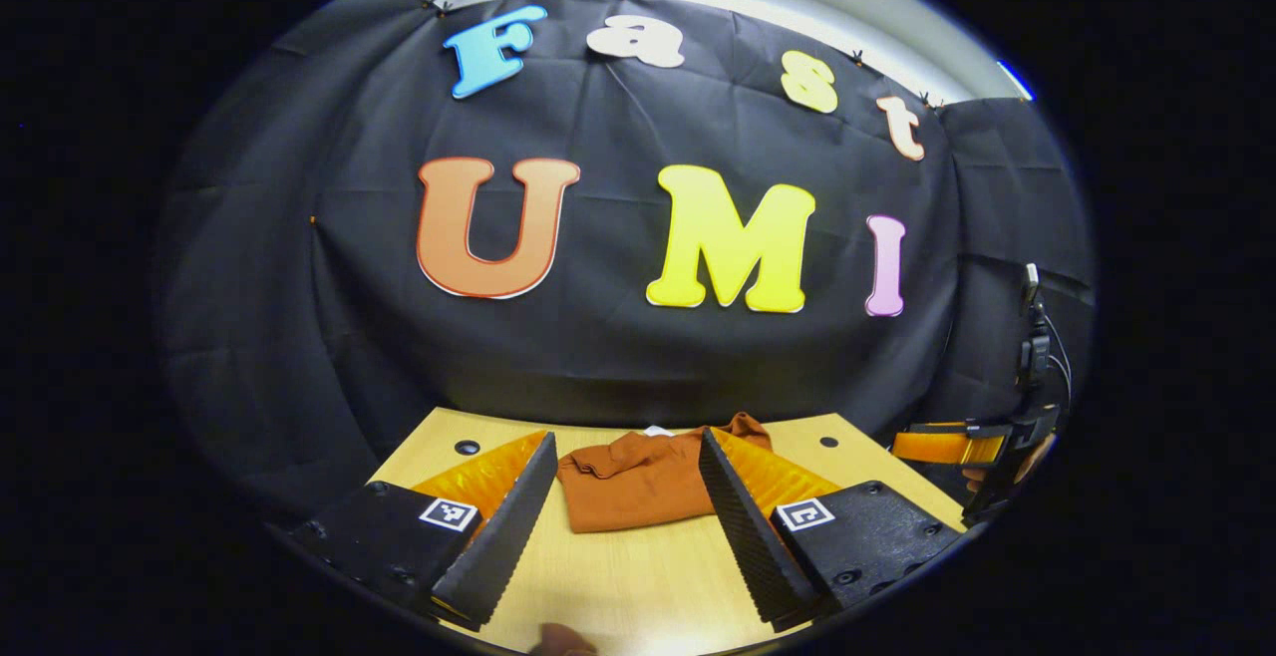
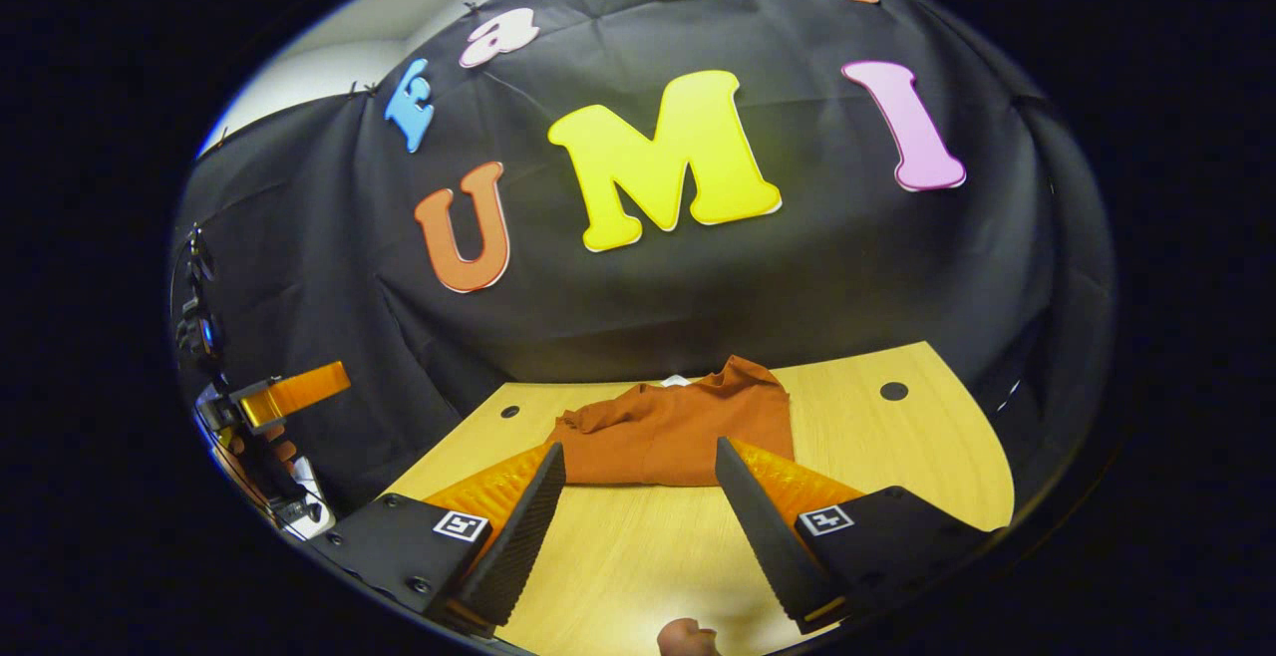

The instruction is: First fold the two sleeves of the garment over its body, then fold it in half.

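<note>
Garment (image 1: pixel 638 485) folded, long axis sideways on table (image 1: pixel 638 586); both tongs (image 1: pixel 626 457) (image 2: pixel 640 465) apart, above it.

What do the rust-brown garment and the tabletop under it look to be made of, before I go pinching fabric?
The garment looks like soft matte knit cloth, perhaps cotton: it lies in limp folds and rumples without shine. The table looks like pale wood or wood-look laminate: faint grain lines, a smooth, slightly glossy face and round dark holes. Which of the two cannot be told.
</note>
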